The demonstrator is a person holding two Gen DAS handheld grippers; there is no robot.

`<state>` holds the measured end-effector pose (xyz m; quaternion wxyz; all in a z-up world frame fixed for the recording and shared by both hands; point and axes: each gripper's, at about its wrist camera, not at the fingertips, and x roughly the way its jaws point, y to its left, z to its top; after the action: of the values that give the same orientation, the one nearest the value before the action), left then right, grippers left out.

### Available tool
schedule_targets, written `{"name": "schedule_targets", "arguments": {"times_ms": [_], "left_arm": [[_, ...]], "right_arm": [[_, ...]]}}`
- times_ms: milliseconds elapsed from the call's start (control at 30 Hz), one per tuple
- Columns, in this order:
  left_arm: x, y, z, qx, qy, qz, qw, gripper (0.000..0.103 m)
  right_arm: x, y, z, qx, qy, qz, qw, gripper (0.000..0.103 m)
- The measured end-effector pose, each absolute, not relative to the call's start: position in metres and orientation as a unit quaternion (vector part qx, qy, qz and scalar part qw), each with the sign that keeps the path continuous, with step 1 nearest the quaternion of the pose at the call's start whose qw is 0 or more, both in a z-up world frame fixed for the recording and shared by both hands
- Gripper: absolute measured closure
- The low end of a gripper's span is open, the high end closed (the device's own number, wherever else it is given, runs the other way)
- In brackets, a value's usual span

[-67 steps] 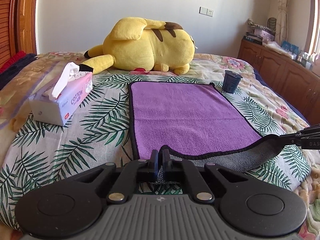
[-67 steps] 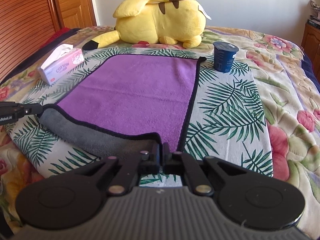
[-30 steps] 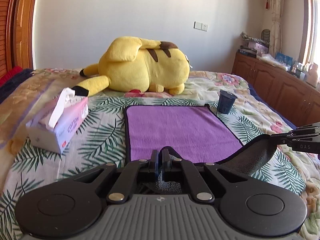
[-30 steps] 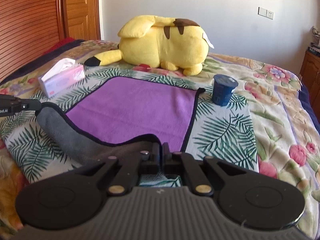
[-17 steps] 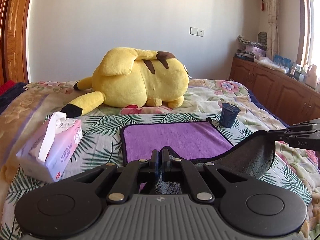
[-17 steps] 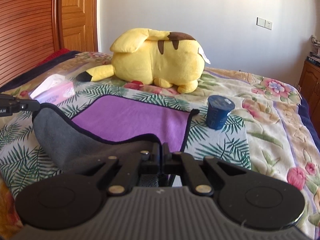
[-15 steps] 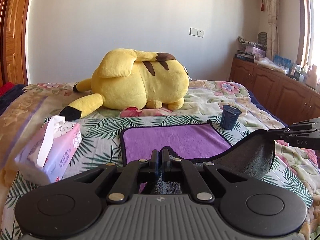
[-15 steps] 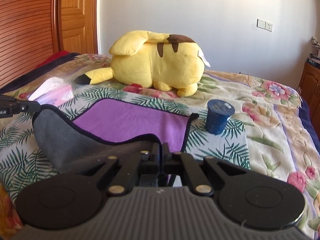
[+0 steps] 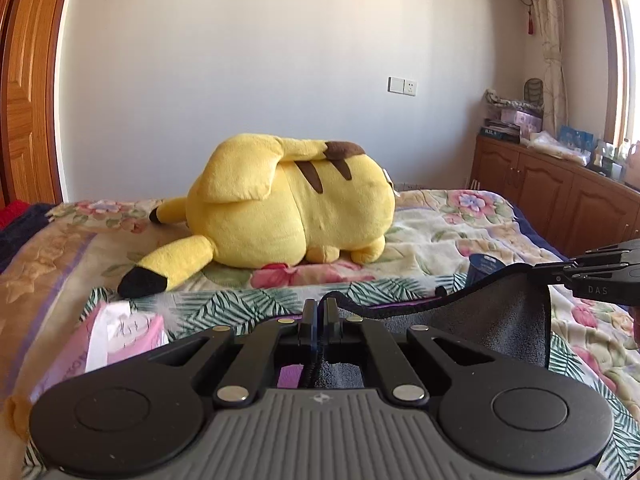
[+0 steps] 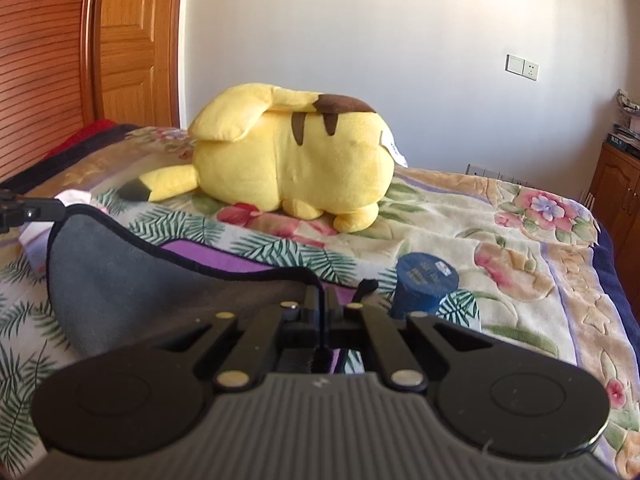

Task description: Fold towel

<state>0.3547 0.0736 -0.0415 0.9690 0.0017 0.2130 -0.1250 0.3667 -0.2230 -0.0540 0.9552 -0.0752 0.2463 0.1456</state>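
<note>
- The left gripper (image 9: pixel 320 312) has its fingers pressed together on one corner of the towel (image 9: pixel 504 328), the black hem pinched between them.
- The right gripper (image 10: pixel 322 304) is likewise clamped on the other near corner, hem caught between its fingers.
- The towel hangs between the two grippers above the bed (image 10: pixel 520 240), its grey underside facing the cameras and sagging in a curve.
- A strip of its purple face (image 10: pixel 224 258) lies flat on the palm-leaf sheet beyond the lifted edge.
- In the left view the right gripper's tip shows at the right edge, touching the towel's raised hem.
- A blue cup (image 10: pixel 424 284) stands on the sheet just beside the towel's far right corner.
- A tissue box (image 9: pixel 116 340) sits left of the towel, partly hidden by the left gripper.
- A yellow plush (image 9: pixel 288 204) lies further back on the bed, apart from the towel.
</note>
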Motion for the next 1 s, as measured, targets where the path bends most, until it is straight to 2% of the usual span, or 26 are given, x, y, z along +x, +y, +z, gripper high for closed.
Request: {"name": "schedule_targets", "arguments": {"times_ms": [667, 1000], "left_arm": [[0.417, 0.069, -0.038, 0.017, 0.205, -0.109, 0.972, 0.103], [0.449, 0.068, -0.057, 0.021, 0.222, -0.093, 0.970, 0.103]], "right_arm": [[0.417, -0.208, -0.048, -0.136, 0.231, 0.129, 0.955, 0.101], [0.437, -0.199, -0.062, -0.140, 0.234, 0.119, 0.955, 0.101]]}}
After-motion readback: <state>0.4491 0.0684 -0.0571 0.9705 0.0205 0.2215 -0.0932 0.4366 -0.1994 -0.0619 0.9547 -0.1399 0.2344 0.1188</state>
